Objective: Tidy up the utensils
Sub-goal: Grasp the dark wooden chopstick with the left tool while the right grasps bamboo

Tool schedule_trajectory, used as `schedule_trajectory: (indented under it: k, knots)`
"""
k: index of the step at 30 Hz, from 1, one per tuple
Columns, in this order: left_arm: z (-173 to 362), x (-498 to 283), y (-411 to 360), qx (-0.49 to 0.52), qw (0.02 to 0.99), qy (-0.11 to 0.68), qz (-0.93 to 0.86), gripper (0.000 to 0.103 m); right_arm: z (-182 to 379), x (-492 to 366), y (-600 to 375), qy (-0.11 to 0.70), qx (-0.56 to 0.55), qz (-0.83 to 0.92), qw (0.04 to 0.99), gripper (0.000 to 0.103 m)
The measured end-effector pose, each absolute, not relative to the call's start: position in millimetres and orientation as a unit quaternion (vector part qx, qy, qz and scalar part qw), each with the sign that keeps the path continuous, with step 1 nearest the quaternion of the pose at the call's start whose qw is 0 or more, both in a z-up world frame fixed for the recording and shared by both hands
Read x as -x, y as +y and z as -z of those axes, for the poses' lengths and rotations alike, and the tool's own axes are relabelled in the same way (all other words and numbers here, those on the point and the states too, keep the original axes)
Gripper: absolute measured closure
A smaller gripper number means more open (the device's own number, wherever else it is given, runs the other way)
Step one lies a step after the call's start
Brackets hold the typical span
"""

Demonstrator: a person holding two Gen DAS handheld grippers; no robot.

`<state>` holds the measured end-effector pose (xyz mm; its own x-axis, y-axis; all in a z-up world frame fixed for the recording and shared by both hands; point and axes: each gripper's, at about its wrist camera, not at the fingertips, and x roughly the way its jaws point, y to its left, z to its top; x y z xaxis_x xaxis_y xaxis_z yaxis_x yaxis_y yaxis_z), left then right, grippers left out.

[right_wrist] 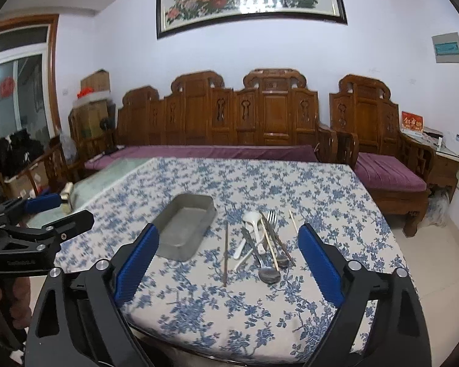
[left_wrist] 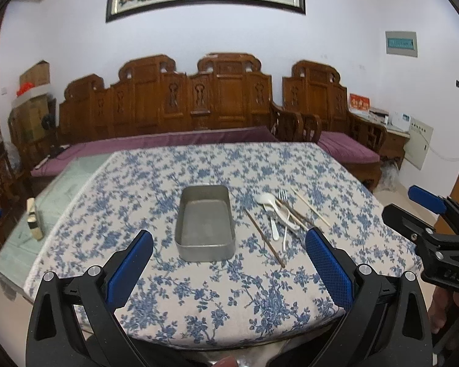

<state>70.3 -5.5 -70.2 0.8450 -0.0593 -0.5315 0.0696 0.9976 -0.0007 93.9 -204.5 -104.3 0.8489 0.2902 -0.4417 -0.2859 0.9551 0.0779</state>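
Left wrist view: left gripper spread wide, nothing between the pads, above the near table edge. Ahead, metal tray empty; utensil pile just right of it. Bare cloth all round.

Right wrist view: right gripper gaping, grasping nothing, framing the pile; lone chopstick between pile and tray.

A grey rectangular metal tray with rounded corners is set upright and empty on the blue-flowered tabletop. Just to its right, a dark wooden chopstick is laid alone. Further right, a loose pile is formed by a white ceramic spoon, a metal fork, a metal spoon, white plastic cutlery and pale chopsticks, crossed over one another.
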Motion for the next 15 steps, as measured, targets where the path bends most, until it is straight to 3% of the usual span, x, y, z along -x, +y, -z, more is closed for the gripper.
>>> schedule_trajectory:
  k: [6, 15]
  knots:
    - [85, -96, -14, -0.02, 0.954, 0.295, 0.056, 0.006, 126, -127, -215, 0.264, 0.0, -0.146, 0.953, 0.019]
    - [107, -137, -34, -0.021, 0.945, 0.313, 0.098, 0.006, 161, -183, -238, 0.324, 0.037, -0.15, 0.933, 0.039]
